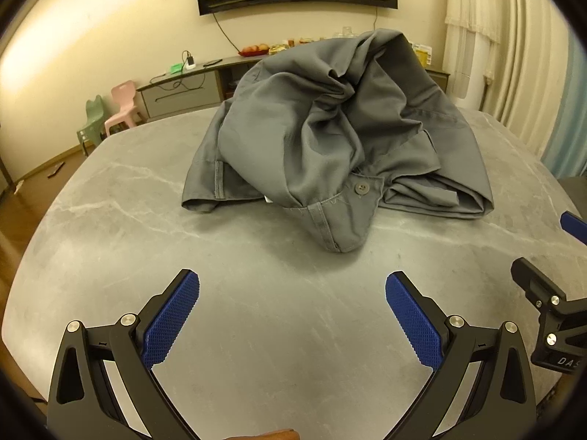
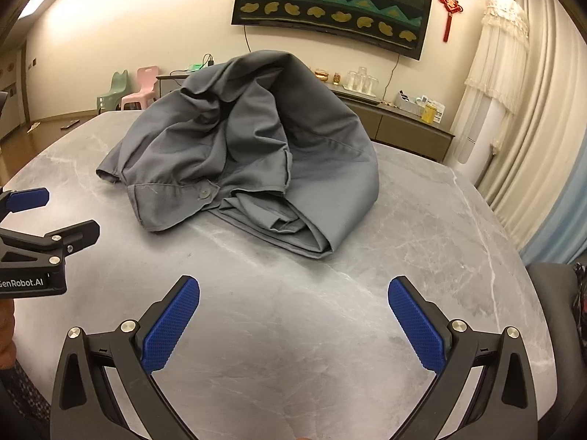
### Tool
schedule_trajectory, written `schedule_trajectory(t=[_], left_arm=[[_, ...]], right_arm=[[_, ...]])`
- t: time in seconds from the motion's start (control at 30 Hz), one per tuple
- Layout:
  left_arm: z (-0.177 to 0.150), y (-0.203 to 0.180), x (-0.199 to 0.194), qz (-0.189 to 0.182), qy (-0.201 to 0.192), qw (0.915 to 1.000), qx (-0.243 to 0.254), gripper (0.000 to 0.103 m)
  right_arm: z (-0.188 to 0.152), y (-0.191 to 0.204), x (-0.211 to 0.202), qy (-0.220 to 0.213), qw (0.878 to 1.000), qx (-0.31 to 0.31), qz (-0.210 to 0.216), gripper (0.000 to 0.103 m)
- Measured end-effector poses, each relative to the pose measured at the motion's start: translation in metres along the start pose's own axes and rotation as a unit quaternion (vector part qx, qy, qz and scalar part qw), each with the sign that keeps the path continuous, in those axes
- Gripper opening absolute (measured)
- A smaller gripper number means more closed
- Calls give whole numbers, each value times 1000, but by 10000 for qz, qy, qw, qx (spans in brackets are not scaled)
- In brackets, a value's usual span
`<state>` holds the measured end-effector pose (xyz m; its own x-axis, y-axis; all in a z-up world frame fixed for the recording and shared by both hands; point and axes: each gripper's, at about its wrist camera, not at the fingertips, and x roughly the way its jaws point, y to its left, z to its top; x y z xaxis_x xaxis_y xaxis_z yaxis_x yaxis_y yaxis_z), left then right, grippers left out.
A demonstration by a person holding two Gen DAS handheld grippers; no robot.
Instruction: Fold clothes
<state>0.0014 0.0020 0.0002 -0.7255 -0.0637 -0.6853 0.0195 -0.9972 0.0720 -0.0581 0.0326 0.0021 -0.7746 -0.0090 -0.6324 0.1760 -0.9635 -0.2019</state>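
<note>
A grey garment (image 1: pixel 330 139) lies crumpled in a tall heap (one button showing) on the counter (image 1: pixel 256 311).

Cream walls (image 2: pixel 110 29), grey marble table (image 2: pixel 293 311), low sideboard (image 2: pixel 403 124), pale curtains (image 2: pixel 532 128).

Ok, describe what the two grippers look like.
Both match. The left gripper and right gripper have black angular frames with triangular cut-outs and round silver bolts. Each finger carries a blue pad with a fine knobbly texture. White lettering on the left gripper's side reads "GenRobot.AI". No cables or sleeves show.
</note>
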Motion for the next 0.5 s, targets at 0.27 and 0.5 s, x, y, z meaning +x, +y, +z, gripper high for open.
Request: schedule_trajectory(t=[0.27,0.5], left_arm=[[0,1,-2,-158,170,9997,-78,102],[1,0,4,-321,336,9988,-151,102]], right_arm=[[0,2,1,89,9998,180,74,103],[2,5,-4,8,9999,155,36,103]])
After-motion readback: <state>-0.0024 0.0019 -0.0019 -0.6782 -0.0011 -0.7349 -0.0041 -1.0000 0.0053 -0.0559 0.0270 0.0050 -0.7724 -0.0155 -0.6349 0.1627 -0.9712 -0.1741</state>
